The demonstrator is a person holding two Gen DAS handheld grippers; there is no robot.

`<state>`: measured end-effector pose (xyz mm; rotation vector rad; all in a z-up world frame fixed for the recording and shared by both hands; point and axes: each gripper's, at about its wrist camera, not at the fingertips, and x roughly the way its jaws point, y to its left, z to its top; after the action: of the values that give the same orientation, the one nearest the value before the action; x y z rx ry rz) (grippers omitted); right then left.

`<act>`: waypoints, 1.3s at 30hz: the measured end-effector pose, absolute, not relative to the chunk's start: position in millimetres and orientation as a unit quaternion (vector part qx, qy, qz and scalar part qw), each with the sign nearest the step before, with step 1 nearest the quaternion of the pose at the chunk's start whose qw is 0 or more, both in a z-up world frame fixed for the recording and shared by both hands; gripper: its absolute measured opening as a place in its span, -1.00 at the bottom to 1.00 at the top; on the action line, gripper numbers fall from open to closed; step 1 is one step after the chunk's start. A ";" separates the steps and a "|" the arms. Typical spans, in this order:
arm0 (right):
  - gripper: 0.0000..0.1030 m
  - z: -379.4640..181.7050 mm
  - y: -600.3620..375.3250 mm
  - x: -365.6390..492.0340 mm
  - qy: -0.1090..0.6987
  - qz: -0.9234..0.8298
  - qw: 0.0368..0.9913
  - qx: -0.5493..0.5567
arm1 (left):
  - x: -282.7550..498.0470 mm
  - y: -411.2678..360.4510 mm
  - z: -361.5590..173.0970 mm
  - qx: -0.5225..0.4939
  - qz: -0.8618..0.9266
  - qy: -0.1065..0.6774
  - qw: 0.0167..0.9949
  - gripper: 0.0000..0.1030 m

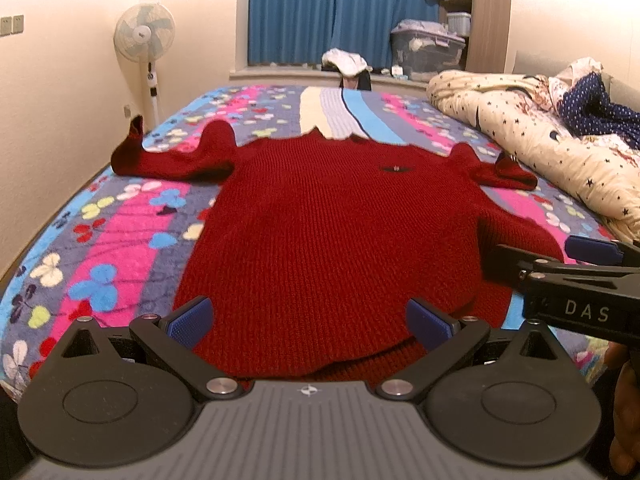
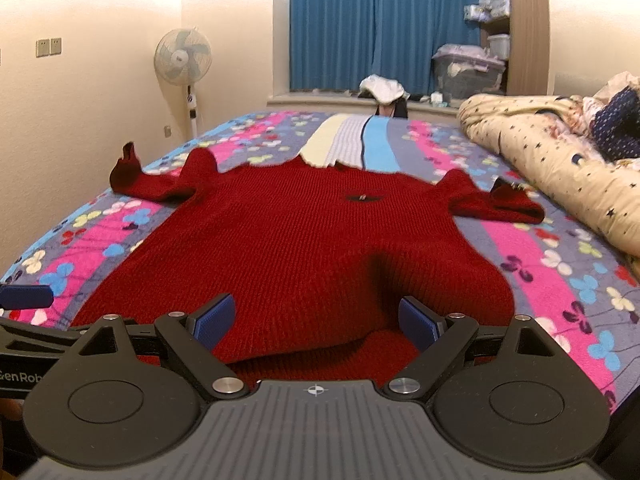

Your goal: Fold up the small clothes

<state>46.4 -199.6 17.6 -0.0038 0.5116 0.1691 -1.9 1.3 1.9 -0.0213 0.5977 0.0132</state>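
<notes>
A small dark red knit sweater point(image 1: 320, 224) lies spread on the flowered bedspread, hem toward me, both sleeves bunched out at the sides; it also shows in the right wrist view point(image 2: 304, 240). My left gripper point(image 1: 310, 320) is open and empty, its blue pads spread over the hem's left part. My right gripper point(image 2: 316, 322) is open and empty over the hem's right part. The right gripper's body point(image 1: 580, 276) reaches in at the right of the left wrist view. The left gripper's fingertip point(image 2: 26, 297) shows at the left edge of the right wrist view.
A striped cream, grey and blue garment point(image 1: 340, 114) lies beyond the sweater's collar. A rolled star-print quilt point(image 1: 532, 136) runs along the bed's right side. A standing fan point(image 1: 145, 36) is by the left wall. A blue curtain, window sill clutter and shelves are behind.
</notes>
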 end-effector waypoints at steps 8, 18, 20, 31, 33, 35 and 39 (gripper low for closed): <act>0.19 29.4 -216.4 52.3 0.228 0.059 0.971 0.052 | 27.3 9.5 48.3 -0.009 -0.018 0.234 0.972 0.33; -0.01 40.6 -237.4 64.1 0.199 0.066 0.974 0.086 | 156.8 66.4 105.4 0.005 0.005 0.189 0.982 0.10; 0.00 48.3 -239.9 72.7 0.194 0.070 0.975 0.089 | 192.2 81.8 111.9 0.022 0.026 0.191 0.981 0.09; 0.03 93.2 -231.6 195.3 0.162 0.069 0.984 0.040 | 320.9 210.4 48.2 -0.035 0.145 0.258 0.955 -0.36; 0.03 94.8 -222.6 229.6 0.164 0.069 0.983 0.038 | 338.5 223.2 36.9 -0.023 0.179 0.261 0.949 -0.32; 0.03 92.5 -210.7 263.9 0.170 0.078 0.982 0.036 | 349.9 234.5 34.2 0.001 0.210 0.269 0.940 -0.28; 0.03 80.2 -182.1 331.7 0.179 0.107 0.978 0.022 | 371.9 252.3 12.0 0.027 0.251 0.289 0.924 0.57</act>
<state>331.7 -182.1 80.2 0.0437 0.3602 0.2151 371.9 252.3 12.0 0.0544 0.5926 0.5144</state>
